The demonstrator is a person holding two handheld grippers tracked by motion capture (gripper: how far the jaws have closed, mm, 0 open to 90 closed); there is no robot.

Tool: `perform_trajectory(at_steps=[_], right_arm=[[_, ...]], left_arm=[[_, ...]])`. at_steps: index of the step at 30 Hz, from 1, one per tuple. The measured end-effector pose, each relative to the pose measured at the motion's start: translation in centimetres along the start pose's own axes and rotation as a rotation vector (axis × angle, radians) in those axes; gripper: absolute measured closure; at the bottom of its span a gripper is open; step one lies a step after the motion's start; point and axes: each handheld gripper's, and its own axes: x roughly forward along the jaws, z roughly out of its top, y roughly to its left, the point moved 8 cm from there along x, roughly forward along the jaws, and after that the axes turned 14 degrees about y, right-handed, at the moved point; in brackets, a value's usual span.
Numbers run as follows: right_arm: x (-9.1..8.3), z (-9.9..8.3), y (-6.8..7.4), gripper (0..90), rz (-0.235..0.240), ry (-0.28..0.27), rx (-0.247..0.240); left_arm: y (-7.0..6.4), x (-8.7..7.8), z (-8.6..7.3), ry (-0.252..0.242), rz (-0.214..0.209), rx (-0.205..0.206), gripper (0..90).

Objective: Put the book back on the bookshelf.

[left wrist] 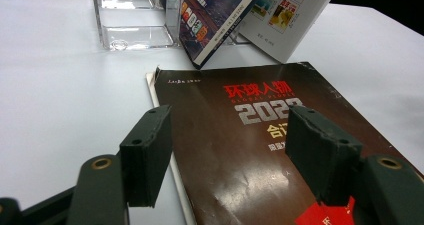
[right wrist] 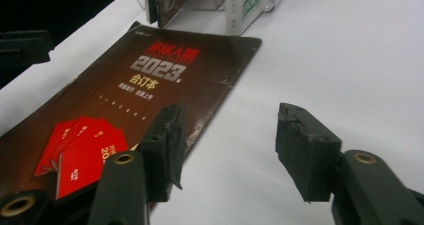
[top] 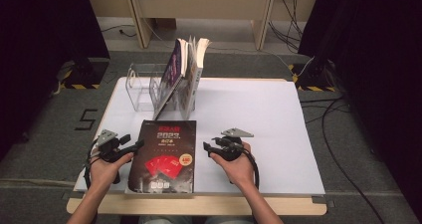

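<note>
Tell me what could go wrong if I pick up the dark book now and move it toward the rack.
1. The dark book lies flat on the table, so open jaws on either gripper may only catch the cover and bend it.
2. Its near edge sits close to the table's front; a push could slide it off.
3. The books leaning in the clear rack could topple if bumped.

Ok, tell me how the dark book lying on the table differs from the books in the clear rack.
The dark book lies flat on the table, cover up; the rack books stand leaning on edge. The dark book sits between the two tools, near the person; the rack books are farther back. All have printed covers.
</note>
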Motion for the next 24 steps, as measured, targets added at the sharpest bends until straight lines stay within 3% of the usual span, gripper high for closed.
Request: perform_trajectory(at_steps=[1, 3, 13, 24], right_arm=[[0.2, 0.0, 0.2, 48.8, 0.005, 0.015, -0.013], [0.4, 0.1, 0.6, 50.0, 0.035, 0.043, 0.008], [2.6, 0.5, 1.8, 50.4, 0.046, 0.128, 0.016], [4.8, 0.8, 3.0, 53.0, 0.069, 0.2, 0.047]], left_arm=[[0.0, 0.0, 0.0, 0.002, 0.0, -0.001, 34.4], [0.1, 0.2, -0.2, 0.017, -0.001, -0.002, 34.1], [0.8, 1.1, -1.5, 0.094, 0.009, -0.034, 37.6], [1.1, 1.4, -2.0, 0.121, 0.003, -0.054, 41.6]])
